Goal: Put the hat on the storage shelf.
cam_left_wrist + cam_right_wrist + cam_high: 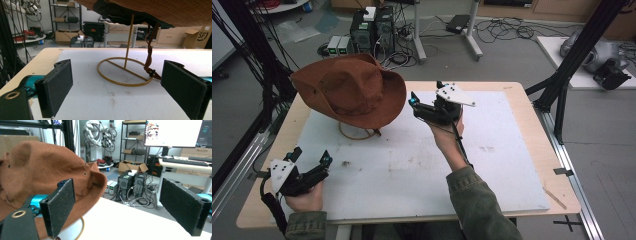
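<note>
A brown wide-brimmed hat (349, 90) rests on a thin gold wire stand (357, 134) at the back left of the white mat (437, 165). My left gripper (312, 154) is open near the front left corner, well short of the stand. In the left gripper view the stand's ring (120, 82) and pole lie ahead between its jaws, with the hat's underside (160, 12) above and a brown chin cord (149, 57) hanging down. My right gripper (426, 91) is open and raised just right of the brim. The hat (37, 170) sits beside its left jaw.
The wooden table (532, 125) frames the mat. Black frame posts (567, 70) stand at the right and left. Computer towers (372, 30) and cables lie on the floor beyond the far edge. The mat's right half is bare.
</note>
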Demonstrator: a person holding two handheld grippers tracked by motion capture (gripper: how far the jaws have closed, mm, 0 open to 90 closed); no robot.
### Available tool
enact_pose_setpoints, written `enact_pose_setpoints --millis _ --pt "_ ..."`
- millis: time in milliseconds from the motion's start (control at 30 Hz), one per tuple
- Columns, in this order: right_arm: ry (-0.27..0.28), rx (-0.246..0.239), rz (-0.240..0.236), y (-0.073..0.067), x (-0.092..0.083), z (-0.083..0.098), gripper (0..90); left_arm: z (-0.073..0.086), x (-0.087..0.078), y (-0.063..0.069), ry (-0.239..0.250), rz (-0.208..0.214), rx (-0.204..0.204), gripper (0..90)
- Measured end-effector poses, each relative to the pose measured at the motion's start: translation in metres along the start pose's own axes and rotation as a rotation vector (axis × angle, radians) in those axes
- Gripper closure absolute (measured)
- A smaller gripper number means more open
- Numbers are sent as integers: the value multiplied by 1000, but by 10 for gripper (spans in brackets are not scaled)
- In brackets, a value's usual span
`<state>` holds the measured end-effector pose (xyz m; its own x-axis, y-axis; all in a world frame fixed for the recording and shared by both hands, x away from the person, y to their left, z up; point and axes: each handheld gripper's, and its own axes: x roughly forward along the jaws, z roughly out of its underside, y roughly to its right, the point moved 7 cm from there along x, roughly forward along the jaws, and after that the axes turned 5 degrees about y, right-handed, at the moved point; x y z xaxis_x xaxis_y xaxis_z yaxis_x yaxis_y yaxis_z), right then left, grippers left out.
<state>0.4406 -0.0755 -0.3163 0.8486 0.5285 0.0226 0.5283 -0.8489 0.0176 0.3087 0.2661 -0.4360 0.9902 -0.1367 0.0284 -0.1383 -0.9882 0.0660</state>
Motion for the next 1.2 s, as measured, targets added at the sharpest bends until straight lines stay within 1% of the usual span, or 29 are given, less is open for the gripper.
enact_pose_setpoints --millis 133,167,200,233,267,300,333,367,400,467,500,533,567,600,633,700,800,833,867,933,967,1000,1100,1133,1167,1200 --pt "-12 -9 14 9 -10 8 124 0 0 -1 0 -2 -1 110" --pt "-12 -9 25 15 -15 11 124 0 0 -1 -3 -2 0 110" --pt "-12 -9 25 15 -15 11 124 1 0 -1 -4 -3 -3 110" --pt "-11 -6 33 18 -18 12 124 1 0 -1 -6 -3 -4 110" --pt "-8 -5 45 22 -21 14 123 1 0 -1 -6 -4 -8 110" --pt "-2 -8 67 29 -27 16 122 1 -1 -1 -5 -4 -5 110" --pt "-2 -8 67 29 -27 16 122 1 -1 0 -5 -3 -3 110" --pt "-3 -14 94 35 -33 19 122 1 -2 0 -4 -2 -3 110" --pt "-3 -14 94 35 -33 19 122 0 -2 0 -2 -4 -3 110" --pt "-2 -20 103 41 -39 22 122 0 -2 0 2 -6 -6 110" --pt "-4 -21 114 44 -42 24 122 0 -2 -1 -1 -6 -5 110" --pt "-10 -28 128 49 -49 27 121 0 -2 -1 0 -6 -8 110" --pt "-10 -28 128 49 -49 27 121 0 -2 -1 0 -6 -8 110" --pt "-21 -37 150 56 -56 29 115 0 -3 -1 0 -8 -7 110" --pt "-21 -37 150 56 -56 29 115 0 -3 -2 1 -10 -8 110" --pt "12 -36 172 62 -66 29 115 0 -3 -2 1 -12 -9 110" --pt "17 -30 201 75 -79 33 115 0 -3 -2 1 -13 -10 110" --pt "6 -24 212 79 -83 35 115 0 -3 -2 1 -13 -10 110" --pt "16 -23 232 86 -92 38 115 0 -3 -2 -1 -13 -9 110" --pt "18 -18 251 92 -100 43 115 0 -3 -1 0 -11 -7 110" --pt "18 -18 251 92 -100 43 115 0 -3 0 0 -12 -4 110" --pt "14 -18 271 98 -108 49 115 0 -3 0 -1 -11 -2 110" --pt "11 -28 285 104 -116 56 115 1 -2 1 -4 -9 0 110" --pt "0 -20 294 106 -119 60 115 1 -2 1 -5 -8 2 110" --pt "-2 -27 301 109 -123 63 115 1 -2 1 -5 -8 1 110" --pt "-7 -19 304 111 -126 66 115 1 -2 2 -6 -7 1 110"
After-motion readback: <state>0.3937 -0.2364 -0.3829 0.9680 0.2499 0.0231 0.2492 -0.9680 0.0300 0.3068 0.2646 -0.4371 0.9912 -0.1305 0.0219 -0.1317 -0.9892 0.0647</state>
